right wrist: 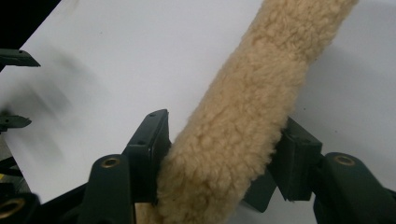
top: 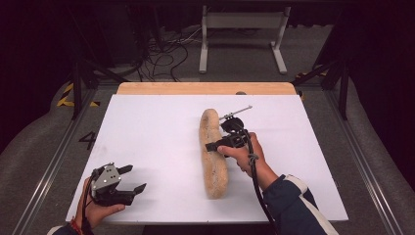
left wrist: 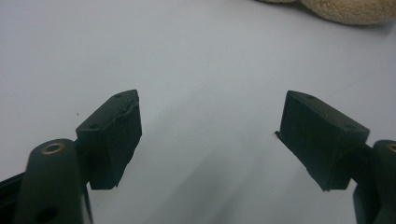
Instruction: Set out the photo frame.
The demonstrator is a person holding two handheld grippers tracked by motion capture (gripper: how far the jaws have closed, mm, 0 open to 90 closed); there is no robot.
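- Long fleecy tan roll lying lengthwise near the middle of the white tabletop, one end toward the far wooden edge, the other toward the person.
- Right gripper at the roll's mid-length, coming in from its right side; in the right gripper view, jaws set on either side of the fleecy roll, pads pressed into the pile on both flanks, holding it.
- Left gripper well apart at the near left corner of the tabletop, jaws wide with nothing between them; only bare white surface ahead in the left gripper view, the roll's edge far off at the top.
- Likely light and soft: sheepskin-like pile giving under the pads, so grip probably sinks in before it bites; little risk of damage.
- Not slippery by the look of it, fuzzy surface offering good purchase.
- Probably limp along its length: held at the middle alone, both ends apt to droop; stiffness of any core impossible to tell.
- Best hold judged across the narrow width, as now, or one gripper near each end for carrying it straight.
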